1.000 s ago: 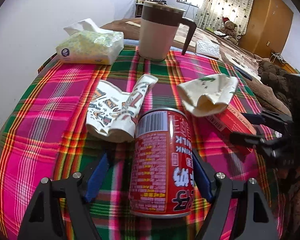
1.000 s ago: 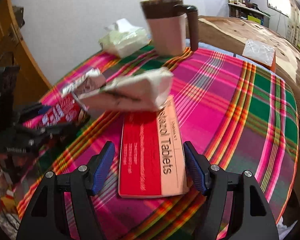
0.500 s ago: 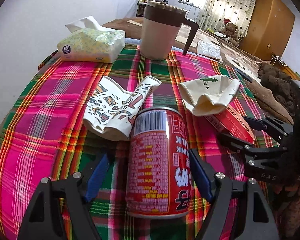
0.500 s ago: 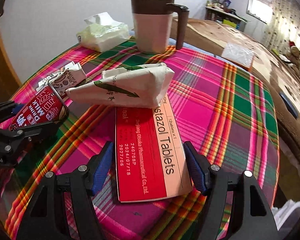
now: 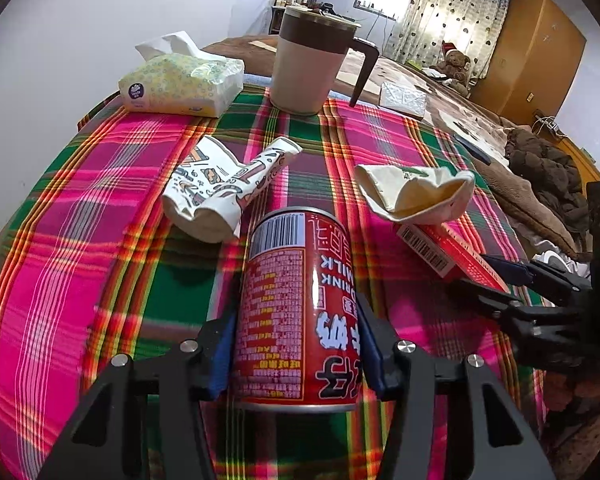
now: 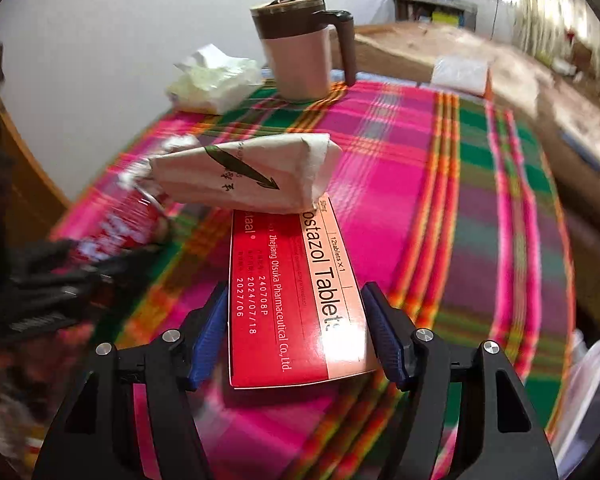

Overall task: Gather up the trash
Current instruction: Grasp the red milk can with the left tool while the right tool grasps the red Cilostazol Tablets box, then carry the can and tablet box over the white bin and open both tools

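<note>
A red milk drink can (image 5: 296, 304) lies on the plaid tablecloth (image 5: 80, 240). My left gripper (image 5: 294, 352) is shut on the can, both pads against its sides. A red and pink tablet box (image 6: 292, 296) lies flat between the pads of my right gripper (image 6: 296, 336), which has closed in to its long edges. A crushed cream paper cup (image 6: 244, 176) rests on the box's far end; it also shows in the left wrist view (image 5: 416, 196). A crushed patterned paper cup (image 5: 220, 188) lies beyond the can.
A lidded mug (image 5: 312, 64) and a tissue pack (image 5: 180, 80) stand at the table's far side. A small white packet (image 5: 402, 98) lies on the brown bed behind. The bed runs along the right with dark clothing (image 5: 548, 168) on it.
Both grippers have closed: the left onto the can, the right onto the tablet box's edges. The right wrist view is now blurred by motion.
</note>
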### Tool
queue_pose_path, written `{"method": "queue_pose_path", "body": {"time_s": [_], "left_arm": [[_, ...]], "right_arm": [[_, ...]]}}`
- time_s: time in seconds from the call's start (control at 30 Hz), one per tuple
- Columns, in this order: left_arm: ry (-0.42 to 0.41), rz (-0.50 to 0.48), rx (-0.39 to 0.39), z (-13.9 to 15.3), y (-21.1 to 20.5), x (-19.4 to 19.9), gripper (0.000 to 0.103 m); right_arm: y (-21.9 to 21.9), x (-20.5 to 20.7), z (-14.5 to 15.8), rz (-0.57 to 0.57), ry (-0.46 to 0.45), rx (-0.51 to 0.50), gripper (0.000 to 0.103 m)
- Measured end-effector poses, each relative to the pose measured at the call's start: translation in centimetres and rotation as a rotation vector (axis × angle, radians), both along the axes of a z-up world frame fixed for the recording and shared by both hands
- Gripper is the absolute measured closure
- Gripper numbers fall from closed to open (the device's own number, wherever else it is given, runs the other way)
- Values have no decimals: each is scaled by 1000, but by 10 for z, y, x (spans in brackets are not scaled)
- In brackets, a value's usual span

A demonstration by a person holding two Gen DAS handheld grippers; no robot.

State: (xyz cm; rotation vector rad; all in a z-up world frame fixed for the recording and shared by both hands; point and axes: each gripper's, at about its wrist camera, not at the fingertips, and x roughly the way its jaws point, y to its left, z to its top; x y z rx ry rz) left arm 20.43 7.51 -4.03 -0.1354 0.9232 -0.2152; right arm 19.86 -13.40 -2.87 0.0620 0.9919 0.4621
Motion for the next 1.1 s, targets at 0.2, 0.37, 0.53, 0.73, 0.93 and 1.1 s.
{"method": "queue_pose_path", "body": {"time_s": [0.2,0.37,0.53,0.73,0.93,1.1], "left_arm": [[-12,-2,-7,6,1,-15,49],[-13,7,-7,6,3,-24,49],[-18,5,-21,8,0,-33,49],[-59,-20,-18,22,-14,-46,49],[-112,-73,-18,38,-39,-60,49],[-161,-130,-15,51,-65,-70,49]], "right_arm": [[-12,-6,1,50,130,192,36],[-17,-21,12,40,97,139,36],[-24,-43,16,-4,25,95,36],[-41,-64,18,-83,-35,72,36],[-62,-84,30,-178,-112,51,36],[-84,-100,41,-281,-187,15,36]]}}
